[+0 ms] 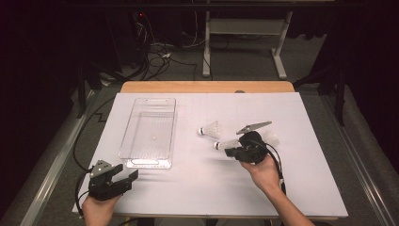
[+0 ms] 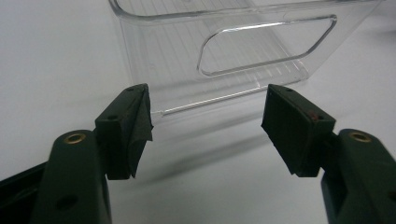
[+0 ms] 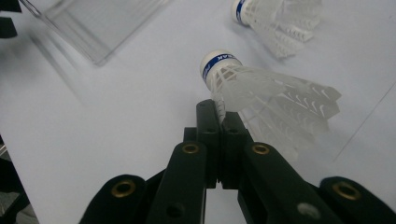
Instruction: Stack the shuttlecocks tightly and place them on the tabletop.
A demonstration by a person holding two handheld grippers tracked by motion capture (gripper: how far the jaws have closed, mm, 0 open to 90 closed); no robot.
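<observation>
A white plastic shuttlecock with a blue band round its cork is pinched by the edge of its skirt in my right gripper, which is shut on it. In the high view that shuttlecock hangs at the tips of the right gripper, cork to the left, right of the table's middle. A second shuttlecock lies on the table just beyond it. My left gripper stands open with nothing between its jaws, at the near left, facing the short end of a clear plastic bin.
The clear bin lies lengthwise left of centre with nothing visible inside. A third white feathery object, likely another shuttlecock, lies just right of the right gripper. A white sheet covers the table. Cables and table legs stand on the floor beyond.
</observation>
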